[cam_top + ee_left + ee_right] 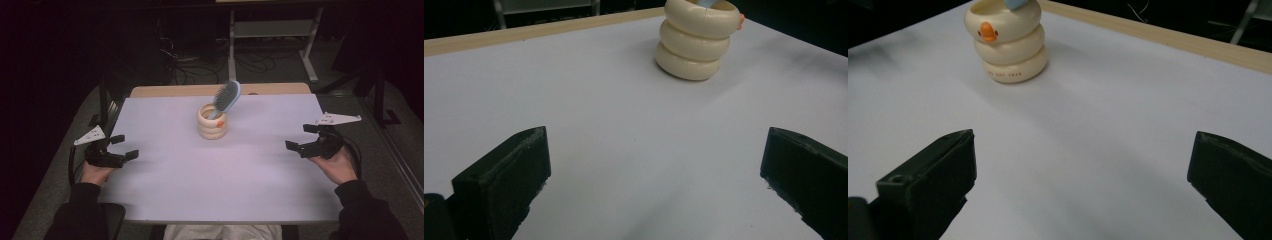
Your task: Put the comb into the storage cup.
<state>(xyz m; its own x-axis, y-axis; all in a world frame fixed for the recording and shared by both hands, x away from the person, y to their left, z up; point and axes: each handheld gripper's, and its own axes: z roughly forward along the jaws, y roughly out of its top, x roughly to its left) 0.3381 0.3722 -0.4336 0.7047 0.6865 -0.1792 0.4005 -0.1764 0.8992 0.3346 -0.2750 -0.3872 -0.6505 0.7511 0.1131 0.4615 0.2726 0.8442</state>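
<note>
Cream ringed holder point(212, 122) with blue hairbrush point(226, 96) at table point(165, 180) centre-12 o'clock. Left gripper point(121, 147) at 8, right gripper point(301, 137) at 4; both spread, empty, unobstructed. White tabletop, dark room.

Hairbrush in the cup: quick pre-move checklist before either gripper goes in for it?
1. Left gripper open: ok, jaws wide apart and nothing between them.
2. Right gripper open: ok, jaws apart and nothing held.
3. Hairbrush reachable: ok, its head sticks up out of the cup, leaning to the right in the high view.
4. Cup upright on the table: ok, it stands on its base near the far middle.
5. Path clear: ok, bare table surface between each gripper and the cup.
6. How deep the handle sits in the cup: cannot tell, it is hidden inside.
</note>
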